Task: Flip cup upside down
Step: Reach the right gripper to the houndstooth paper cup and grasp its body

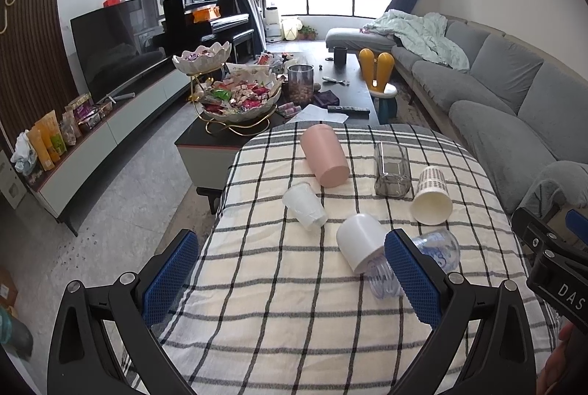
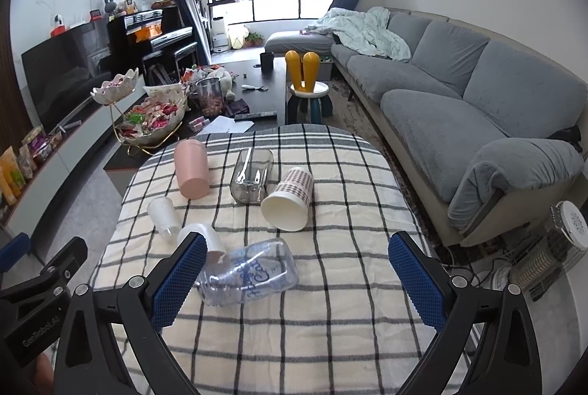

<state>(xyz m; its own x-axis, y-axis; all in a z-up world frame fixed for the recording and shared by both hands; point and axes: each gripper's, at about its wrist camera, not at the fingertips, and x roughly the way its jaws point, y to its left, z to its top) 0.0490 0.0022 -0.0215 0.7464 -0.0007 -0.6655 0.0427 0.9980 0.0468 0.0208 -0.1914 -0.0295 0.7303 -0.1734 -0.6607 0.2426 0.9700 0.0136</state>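
Right wrist view: six cups lie on their sides on the checked table (image 2: 330, 284), and both grippers hover with fingers spread wide, holding nothing. The clear printed cup (image 2: 250, 270) lies nearest the right gripper (image 2: 297, 284), touching the white cup (image 2: 205, 237). A sound grasp would likely close across its body mid-length, lift clear of the neighbour, then rotate it mouth-down onto bare cloth.

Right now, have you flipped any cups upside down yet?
Not yet. All six cups lie on their sides on the checked cloth, like the pink cup and the clear printed cup. Both claws, left and right, are open and empty. Every flip remains.
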